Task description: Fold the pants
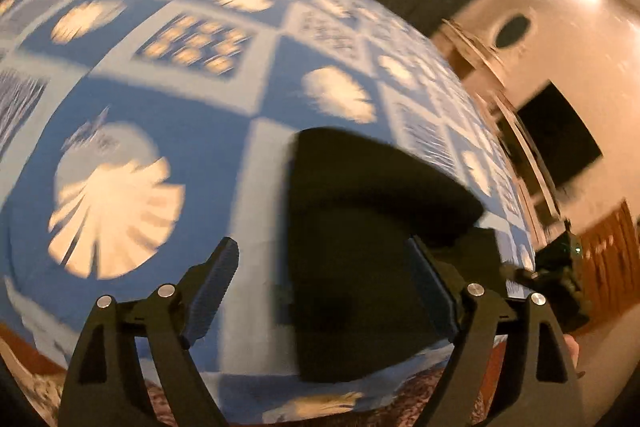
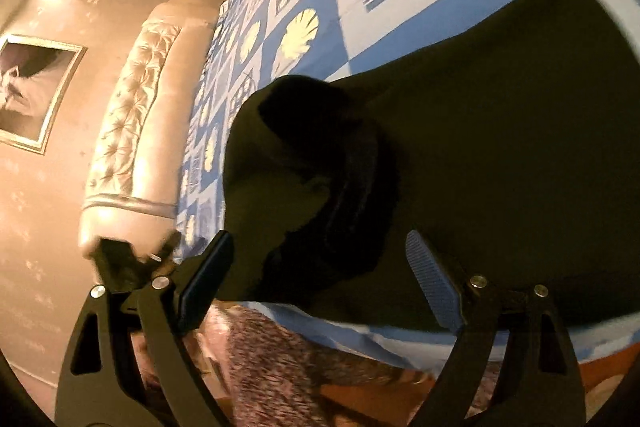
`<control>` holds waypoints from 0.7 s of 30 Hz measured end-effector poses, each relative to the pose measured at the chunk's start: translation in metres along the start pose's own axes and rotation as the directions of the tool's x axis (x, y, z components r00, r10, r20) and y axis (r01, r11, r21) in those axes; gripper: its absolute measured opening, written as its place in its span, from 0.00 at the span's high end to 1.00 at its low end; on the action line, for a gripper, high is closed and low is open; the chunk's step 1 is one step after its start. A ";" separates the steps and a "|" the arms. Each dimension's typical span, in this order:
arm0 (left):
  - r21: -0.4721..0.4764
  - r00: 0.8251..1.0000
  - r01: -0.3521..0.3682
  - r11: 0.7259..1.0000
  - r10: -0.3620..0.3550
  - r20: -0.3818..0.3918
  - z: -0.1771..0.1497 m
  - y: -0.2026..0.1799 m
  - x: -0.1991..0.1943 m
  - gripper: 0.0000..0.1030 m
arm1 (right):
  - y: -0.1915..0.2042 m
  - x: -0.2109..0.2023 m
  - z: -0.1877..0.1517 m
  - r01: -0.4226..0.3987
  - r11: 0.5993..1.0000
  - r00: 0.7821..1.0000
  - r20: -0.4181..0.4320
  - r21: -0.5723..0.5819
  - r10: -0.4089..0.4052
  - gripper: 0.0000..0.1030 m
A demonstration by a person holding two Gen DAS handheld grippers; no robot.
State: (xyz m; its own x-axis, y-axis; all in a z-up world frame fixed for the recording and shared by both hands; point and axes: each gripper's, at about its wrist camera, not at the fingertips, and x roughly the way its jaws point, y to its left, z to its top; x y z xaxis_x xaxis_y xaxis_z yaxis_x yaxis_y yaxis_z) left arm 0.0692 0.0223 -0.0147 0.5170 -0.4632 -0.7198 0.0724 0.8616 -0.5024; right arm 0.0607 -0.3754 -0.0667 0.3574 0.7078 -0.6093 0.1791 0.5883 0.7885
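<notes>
While the black pants point(image 2: 480, 147) lie bunched on the blue patterned bedspread point(image 1: 160, 107), lower centre and right of both frames, no neat fold is seen. Left gripper point(image 1: 324, 291) and right gripper point(image 2: 320, 287) are held spread, empty. Most folding is judged outstanding.

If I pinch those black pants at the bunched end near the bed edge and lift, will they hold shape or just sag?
Likely sag: the black pants already slump into a soft rolled fold on the blue patterned bedsheet, so they look floppy. They probably drag rather than slide freely, since cloth lies on cloth. Both the left hand-held gripper and right hand-held gripper are open.
</notes>
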 end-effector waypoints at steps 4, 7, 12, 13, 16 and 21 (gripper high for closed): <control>-0.069 1.000 -0.013 0.998 0.012 -0.021 -0.004 0.025 0.008 0.19 | 0.009 0.023 0.007 -0.057 0.998 0.996 -0.063 0.004 0.057 0.15; -0.079 0.999 0.008 0.997 -0.010 -0.036 -0.004 0.026 0.014 0.19 | 0.017 0.042 0.010 -0.056 0.998 0.991 -0.126 -0.015 0.053 0.15; -0.081 0.998 0.028 0.996 -0.033 -0.056 -0.008 0.021 0.021 0.19 | 0.020 0.054 0.004 0.051 0.997 0.986 -0.156 -0.057 -0.059 0.65; -0.078 0.998 0.029 0.997 -0.034 -0.060 -0.009 0.021 0.022 0.19 | 0.018 0.054 0.002 0.053 0.997 0.985 -0.160 -0.058 -0.062 0.74; -0.082 0.997 0.032 0.996 -0.037 -0.066 -0.011 0.021 0.023 0.19 | 0.017 0.046 0.000 0.018 0.999 0.989 -0.144 -0.041 -0.023 0.85; -0.090 0.997 0.050 0.995 -0.055 -0.049 -0.010 0.020 0.020 0.19 | 0.032 0.012 0.006 -0.048 0.996 0.995 -0.086 -0.077 0.041 0.88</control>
State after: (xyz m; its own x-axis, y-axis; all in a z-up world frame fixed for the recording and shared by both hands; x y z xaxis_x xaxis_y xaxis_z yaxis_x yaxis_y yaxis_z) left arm 0.0726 0.0283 -0.0433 0.4695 -0.5196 -0.7139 0.0213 0.8149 -0.5791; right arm 0.0758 -0.3502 -0.0486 0.2840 0.7624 -0.5815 0.0911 0.5822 0.8079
